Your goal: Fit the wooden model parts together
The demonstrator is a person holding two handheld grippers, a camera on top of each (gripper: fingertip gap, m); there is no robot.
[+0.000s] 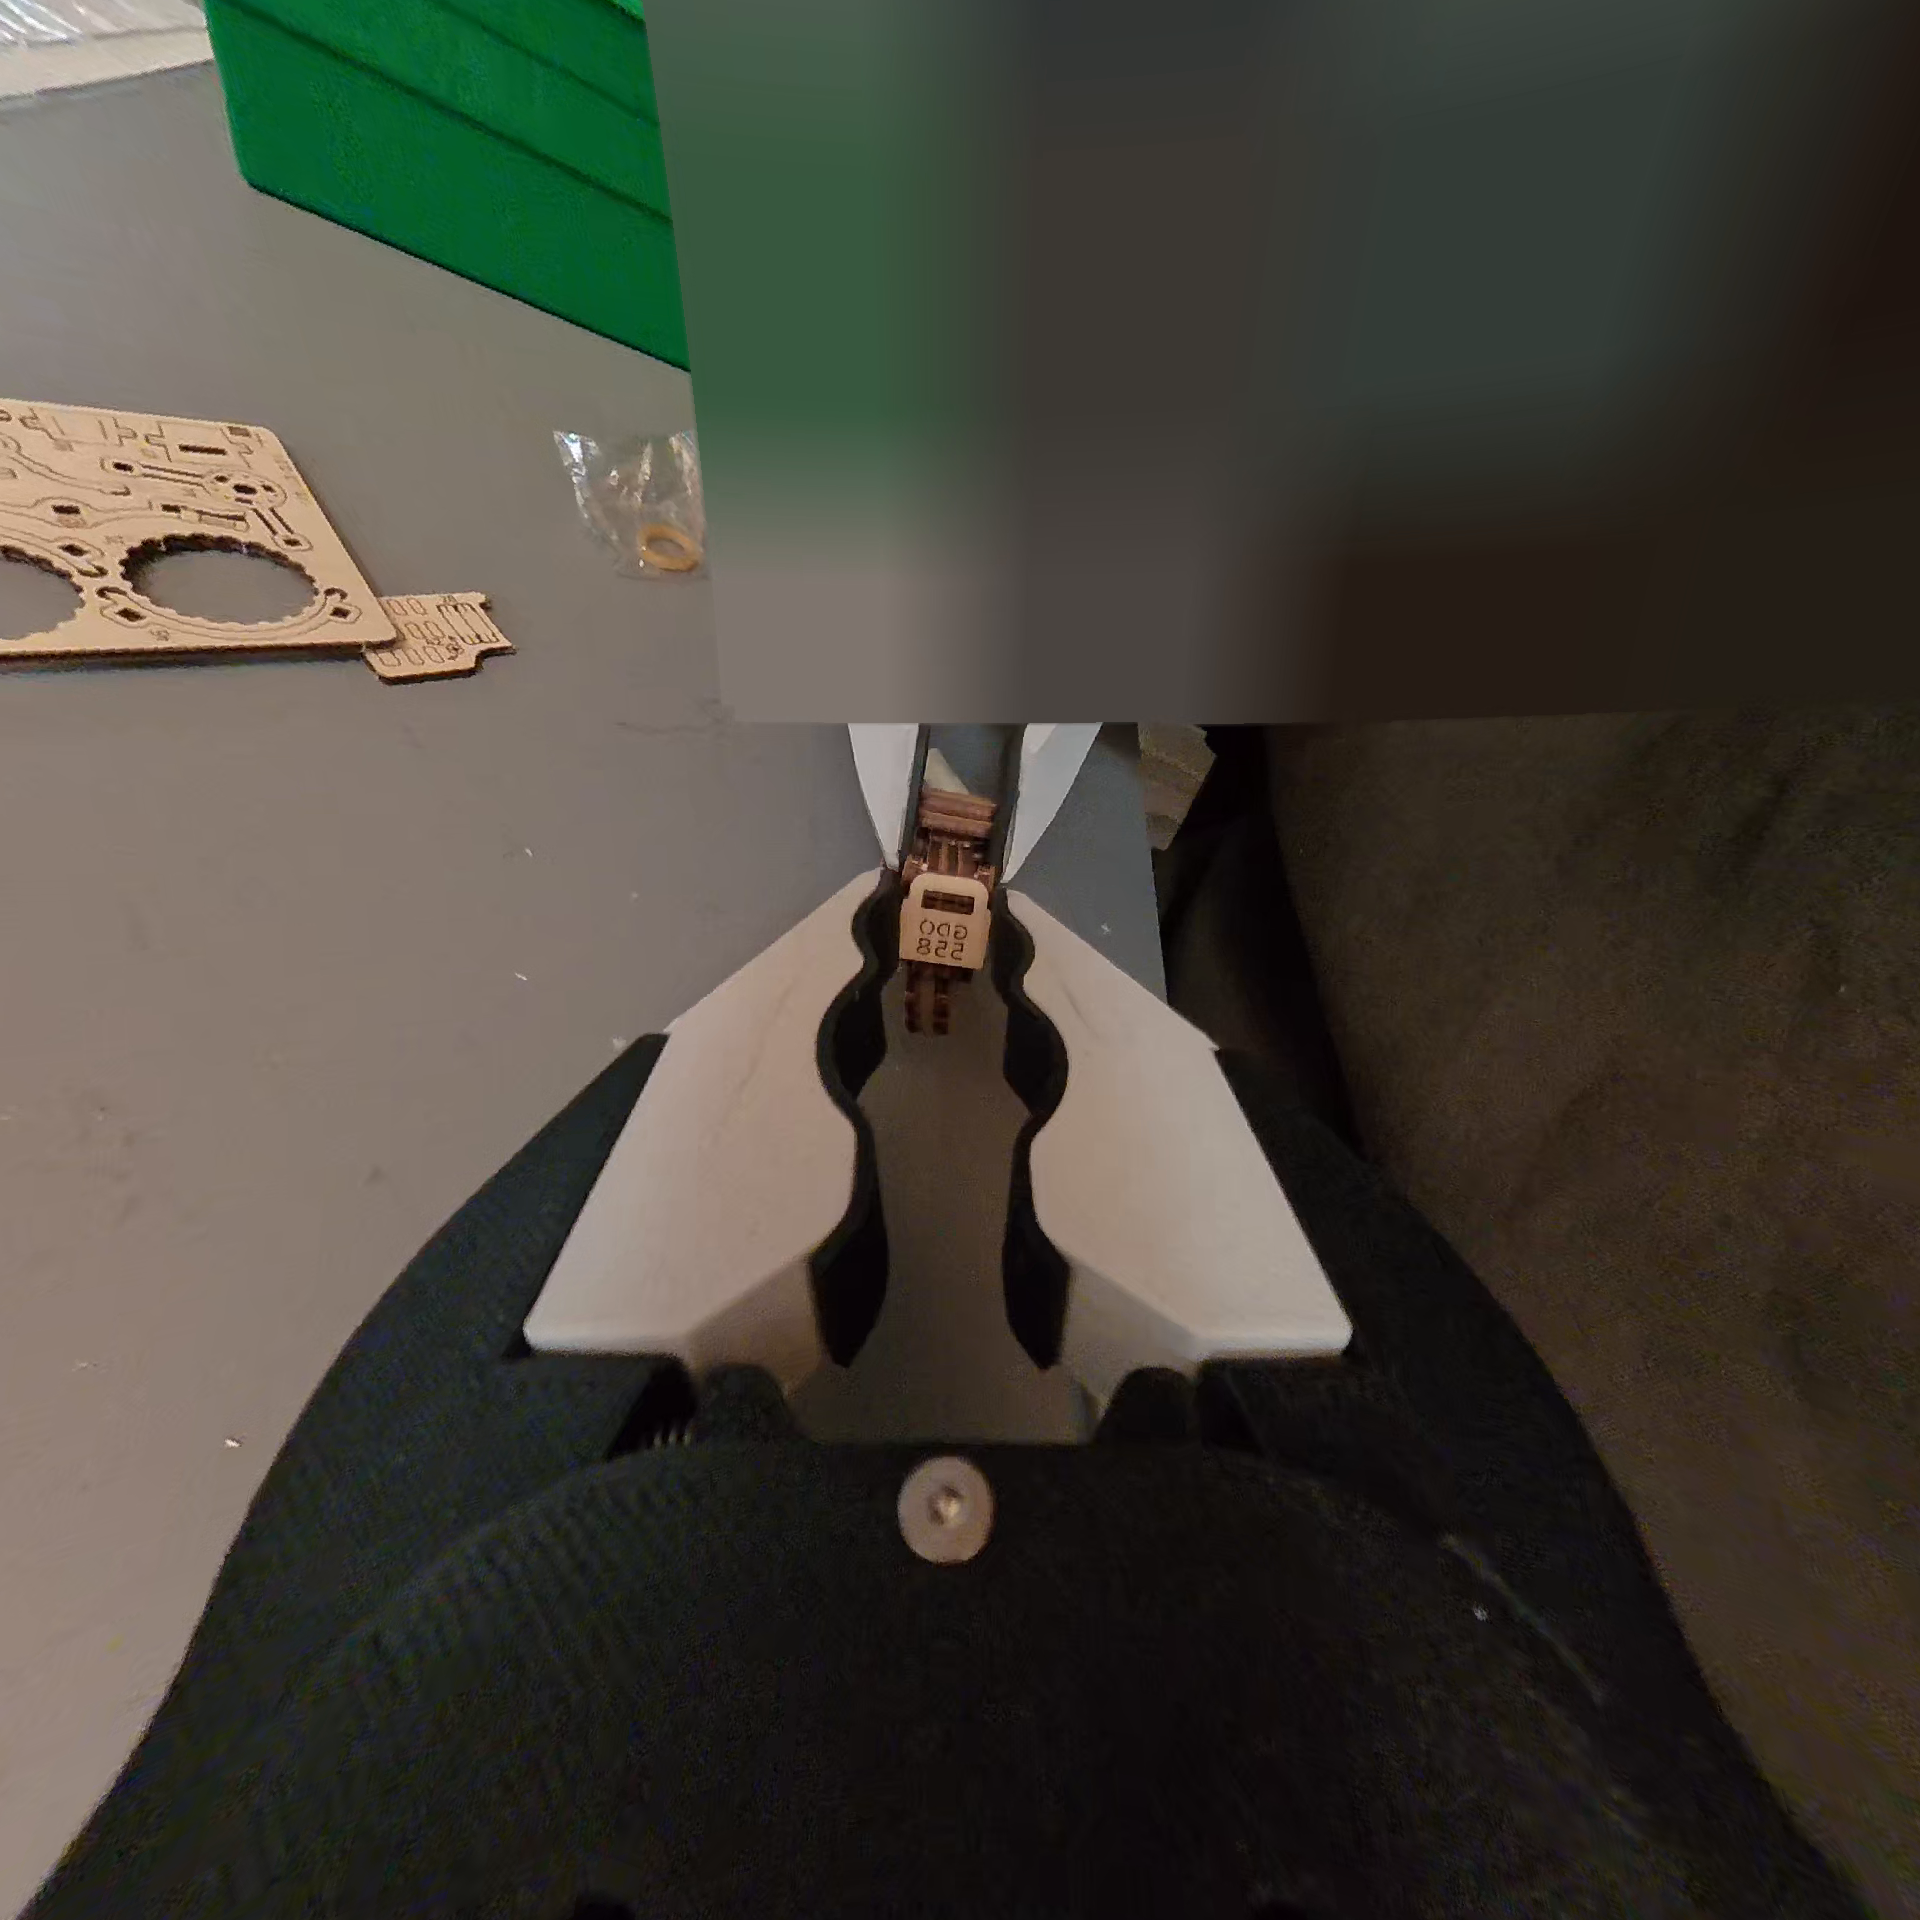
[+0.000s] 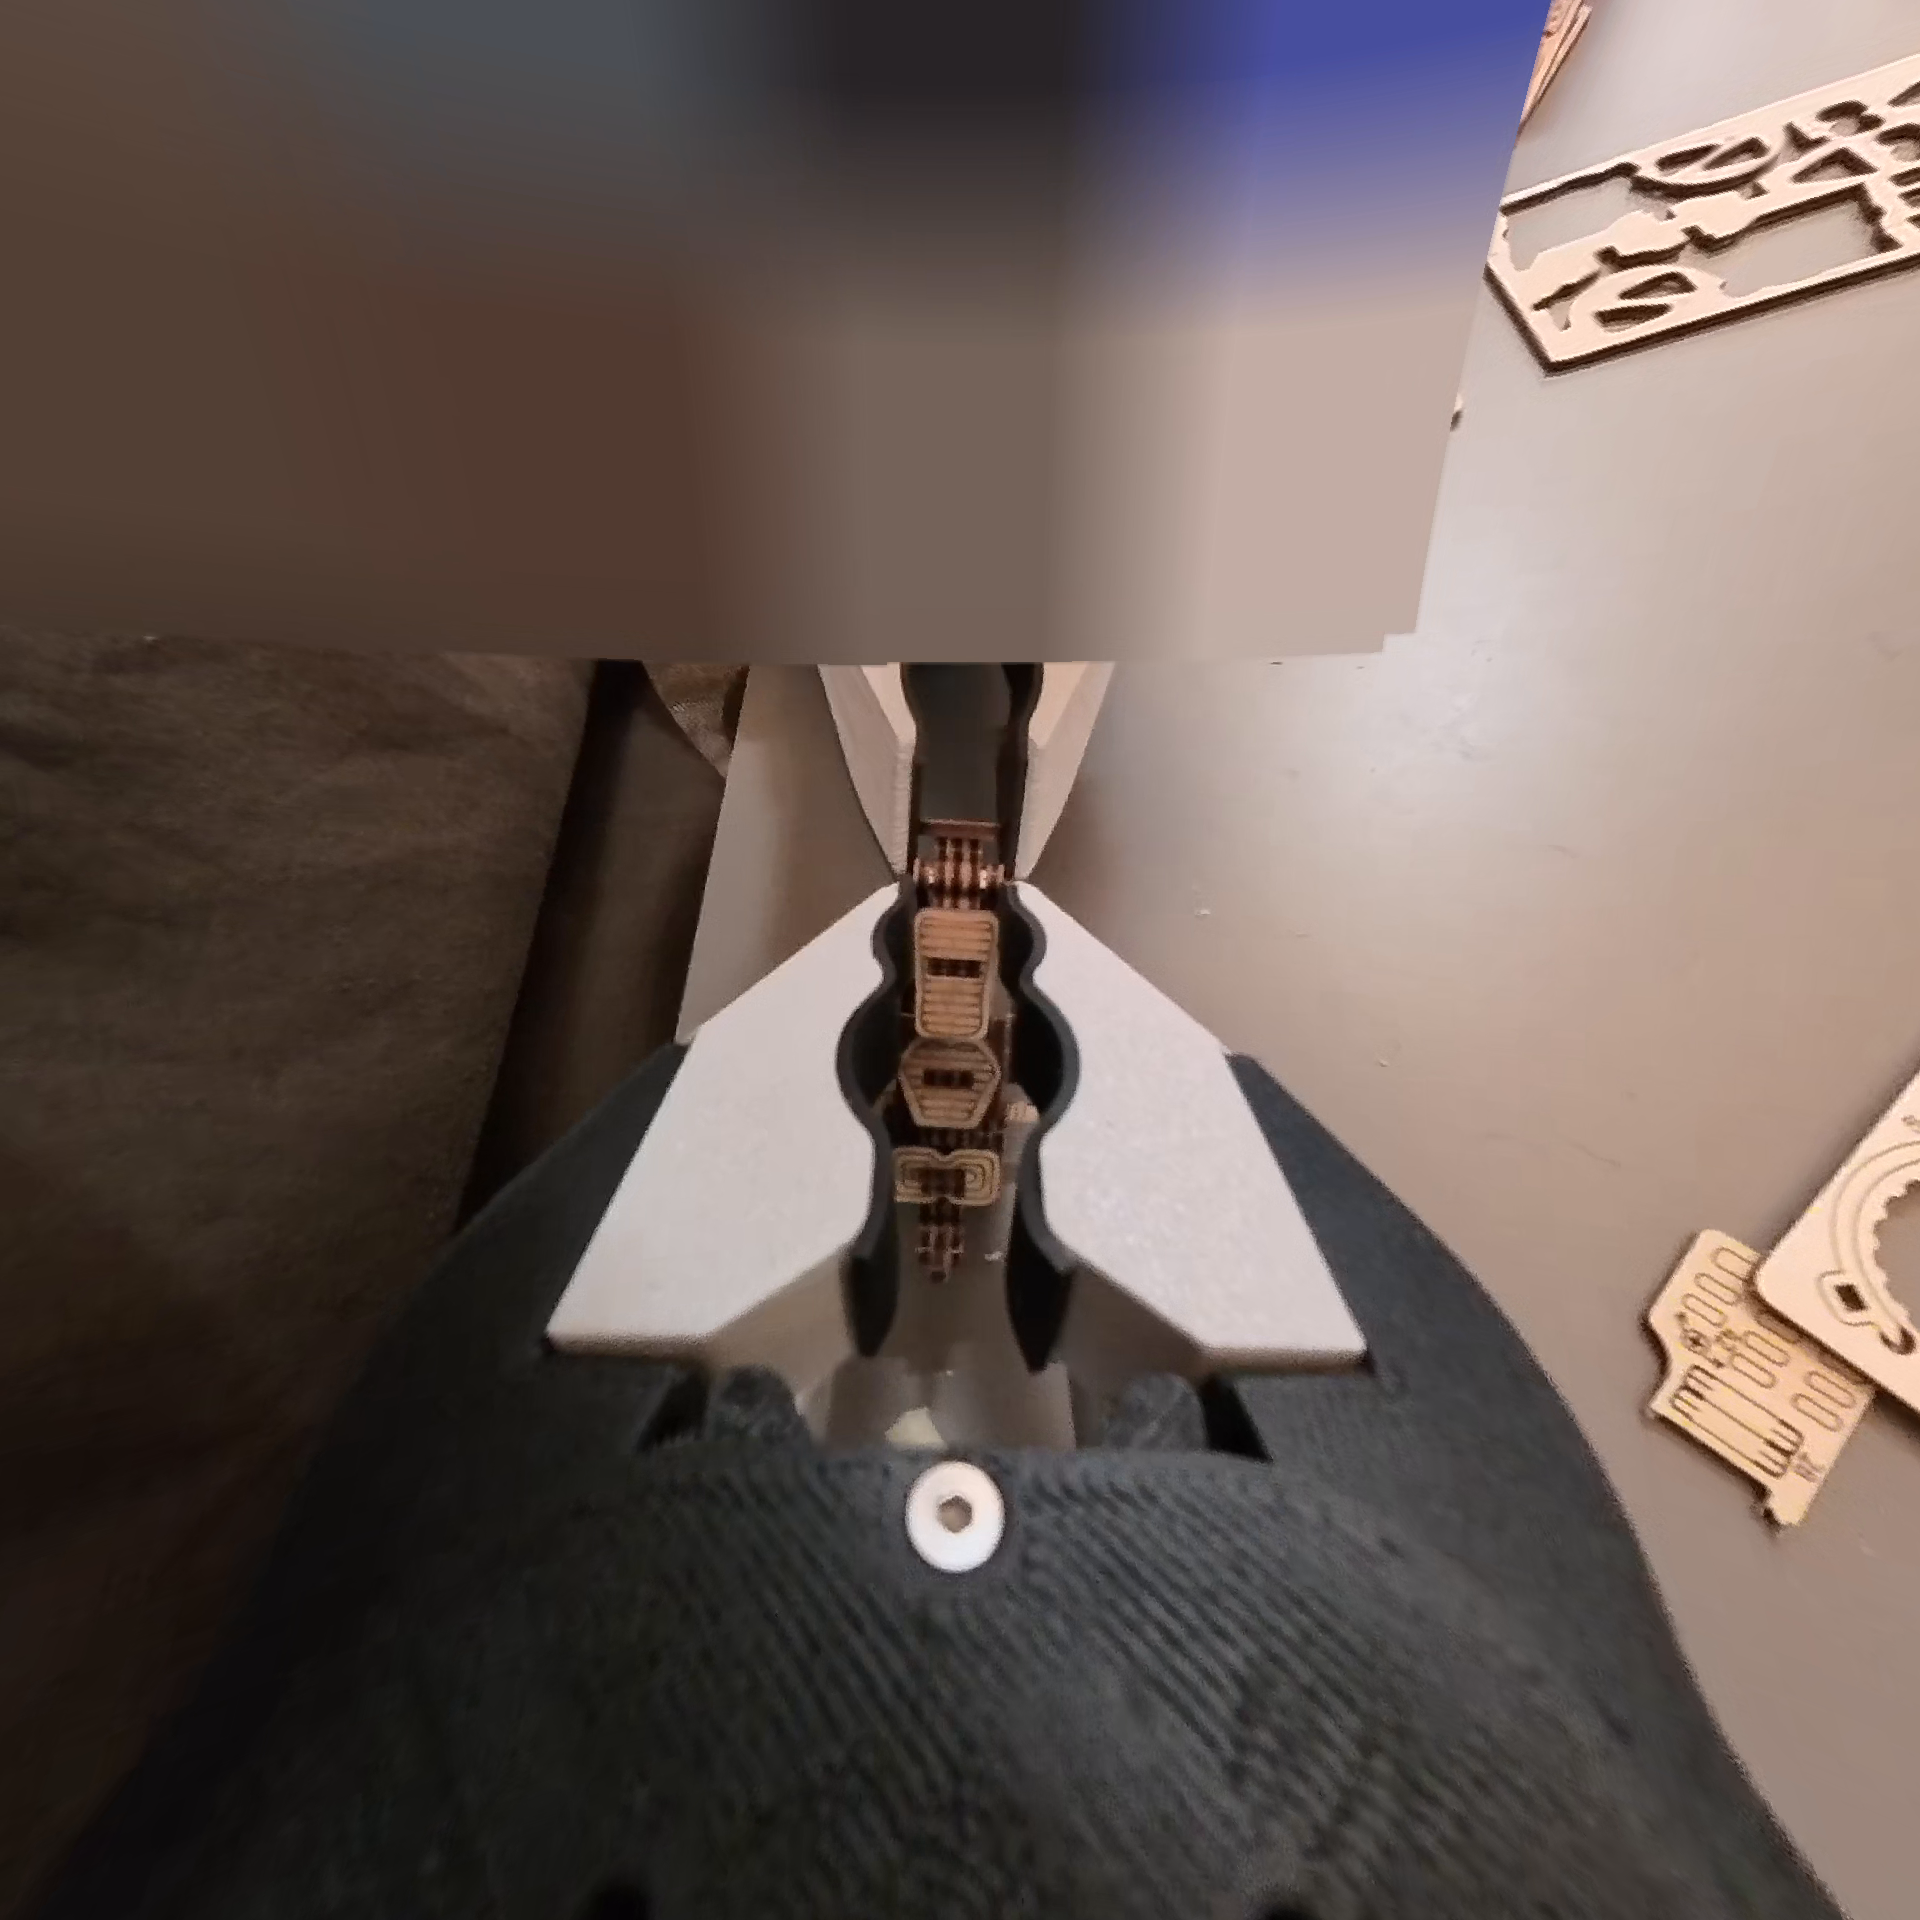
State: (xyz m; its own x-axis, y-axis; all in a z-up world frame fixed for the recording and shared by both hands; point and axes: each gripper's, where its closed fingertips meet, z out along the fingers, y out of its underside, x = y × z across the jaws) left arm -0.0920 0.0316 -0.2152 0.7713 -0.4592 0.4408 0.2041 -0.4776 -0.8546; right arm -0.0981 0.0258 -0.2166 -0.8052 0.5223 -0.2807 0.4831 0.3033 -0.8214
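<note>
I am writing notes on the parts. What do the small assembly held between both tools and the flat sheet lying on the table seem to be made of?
The small assembly looks like thin laser-cut plywood, unfinished: pale faces, dark scorched edges and engraved lines. The flat sheet seems the same plywood, matte, with brown-edged cutouts where parts were removed. The table is smooth matte grey; its material is unclear.

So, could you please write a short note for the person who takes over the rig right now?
Left gripper: shut on the wooden model, near its end.
Right gripper: shut on the same model, which lies along its fingers.
The two grippers meet tip to tip above the grey table.
Punched wooden sheets and a small clear bag lie on the table.
Done: several pieces are already joined.
Left: whether more pieces must go on, I cannot tell.
</note>
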